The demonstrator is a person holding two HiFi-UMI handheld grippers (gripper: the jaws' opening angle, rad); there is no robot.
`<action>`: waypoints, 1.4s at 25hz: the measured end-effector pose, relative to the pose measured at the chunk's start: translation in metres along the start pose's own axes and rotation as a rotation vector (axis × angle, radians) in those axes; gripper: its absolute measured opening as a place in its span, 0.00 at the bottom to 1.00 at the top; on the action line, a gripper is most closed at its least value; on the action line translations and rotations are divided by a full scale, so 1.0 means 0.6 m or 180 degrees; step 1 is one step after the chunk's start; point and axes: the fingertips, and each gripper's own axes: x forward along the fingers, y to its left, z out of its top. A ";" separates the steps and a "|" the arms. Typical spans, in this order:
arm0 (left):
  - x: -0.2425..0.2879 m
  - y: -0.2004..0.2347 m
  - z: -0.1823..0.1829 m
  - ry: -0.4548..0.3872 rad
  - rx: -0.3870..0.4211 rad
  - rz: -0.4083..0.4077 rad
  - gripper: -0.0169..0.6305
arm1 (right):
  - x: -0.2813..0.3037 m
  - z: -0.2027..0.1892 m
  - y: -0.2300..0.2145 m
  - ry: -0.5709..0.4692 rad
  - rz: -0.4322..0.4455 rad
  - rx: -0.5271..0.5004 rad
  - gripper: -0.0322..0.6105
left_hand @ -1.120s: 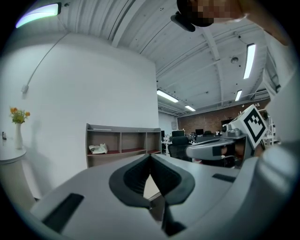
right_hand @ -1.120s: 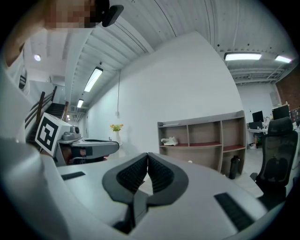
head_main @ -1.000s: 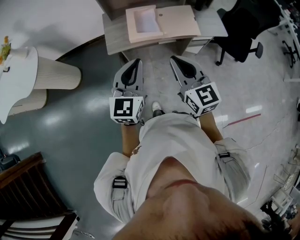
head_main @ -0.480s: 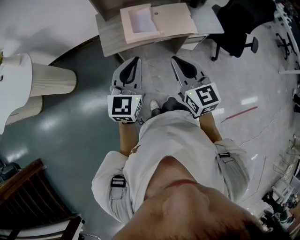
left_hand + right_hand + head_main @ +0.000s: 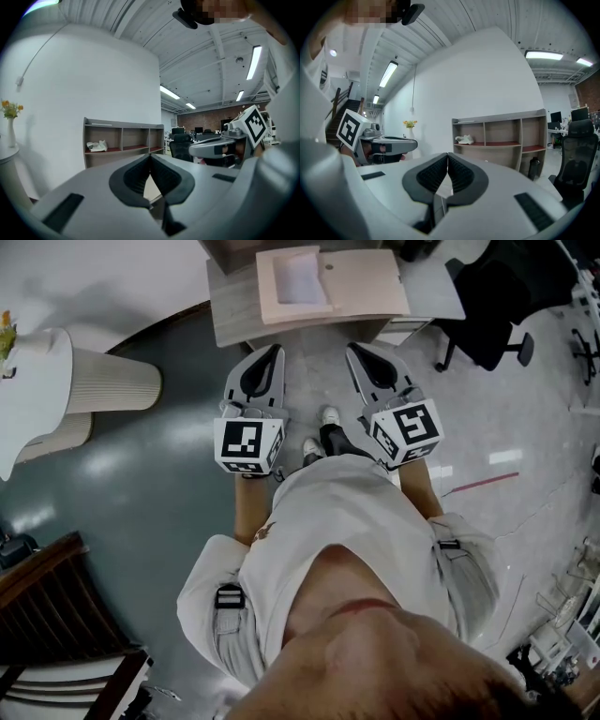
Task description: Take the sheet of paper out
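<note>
A white sheet of paper [image 5: 300, 279] lies in the recessed left part of a flat beige tray [image 5: 366, 285] on a low grey desk [image 5: 232, 322]. Both grippers are held level in front of the person and point at the desk's near edge. My left gripper [image 5: 275, 350] is shut and empty, its pads [image 5: 149, 164] meeting at the tip. The right gripper [image 5: 353, 348] is also shut with nothing between its pads [image 5: 448, 164]. Each gripper view shows the other gripper alongside, and neither touches the desk.
A black office chair [image 5: 497, 296] stands right of the desk. At the left stands a white round table [image 5: 33, 395] on a ribbed base [image 5: 112, 382]. A brown shelf unit [image 5: 506, 136] lines the white wall. Dark wooden furniture [image 5: 56, 615] is at the bottom left.
The person has stepped toward the desk; both grippers now sit closer to its near edge, still side by side and shut. A foot shows between them.
</note>
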 end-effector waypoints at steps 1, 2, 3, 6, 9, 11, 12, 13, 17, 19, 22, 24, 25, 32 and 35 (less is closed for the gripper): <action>0.007 0.001 -0.001 0.0020 0.0008 0.0020 0.06 | 0.004 0.001 -0.009 -0.0010 0.0019 0.0004 0.08; 0.013 0.002 -0.002 0.0042 0.0018 0.0041 0.06 | 0.008 0.001 -0.018 -0.0020 0.0039 0.0008 0.08; 0.020 0.004 -0.003 0.0061 0.0027 0.0063 0.06 | 0.013 0.002 -0.025 -0.0030 0.0059 0.0014 0.08; 0.043 0.008 -0.002 0.0090 0.0054 0.0091 0.06 | 0.032 0.003 -0.044 -0.0062 0.0109 0.0043 0.08; 0.072 0.009 0.003 0.0099 0.0093 0.0093 0.06 | 0.047 0.005 -0.064 -0.0090 0.0156 0.0071 0.08; 0.089 0.008 0.005 0.0102 0.0112 0.0114 0.06 | 0.052 0.004 -0.081 -0.0091 0.0175 0.0073 0.08; 0.096 0.007 0.006 0.0102 0.0114 0.0129 0.06 | 0.054 0.003 -0.089 -0.0089 0.0181 0.0072 0.08; 0.102 0.007 0.007 0.0101 0.0114 0.0145 0.06 | 0.055 0.003 -0.097 -0.0087 0.0187 0.0070 0.08; 0.122 0.005 0.010 0.0080 0.0093 0.0228 0.06 | 0.059 0.003 -0.122 -0.0094 0.0225 0.0091 0.08; 0.130 0.006 0.011 0.0067 0.0071 0.0279 0.06 | 0.064 0.002 -0.131 -0.0092 0.0263 0.0087 0.08; 0.138 0.005 0.009 0.0088 0.0071 0.0335 0.06 | 0.067 0.003 -0.139 -0.0108 0.0315 0.0105 0.08; 0.145 0.006 0.010 0.0095 0.0072 0.0355 0.06 | 0.070 0.003 -0.145 -0.0113 0.0331 0.0126 0.08; 0.149 0.008 0.011 0.0092 0.0076 0.0360 0.06 | 0.074 0.004 -0.148 -0.0112 0.0338 0.0129 0.08; 0.181 0.021 0.011 0.0112 0.0060 0.0348 0.06 | 0.102 0.006 -0.164 -0.0093 0.0371 0.0154 0.08; 0.199 0.030 0.009 0.0114 0.0049 0.0313 0.06 | 0.116 0.005 -0.174 -0.0075 0.0346 0.0150 0.08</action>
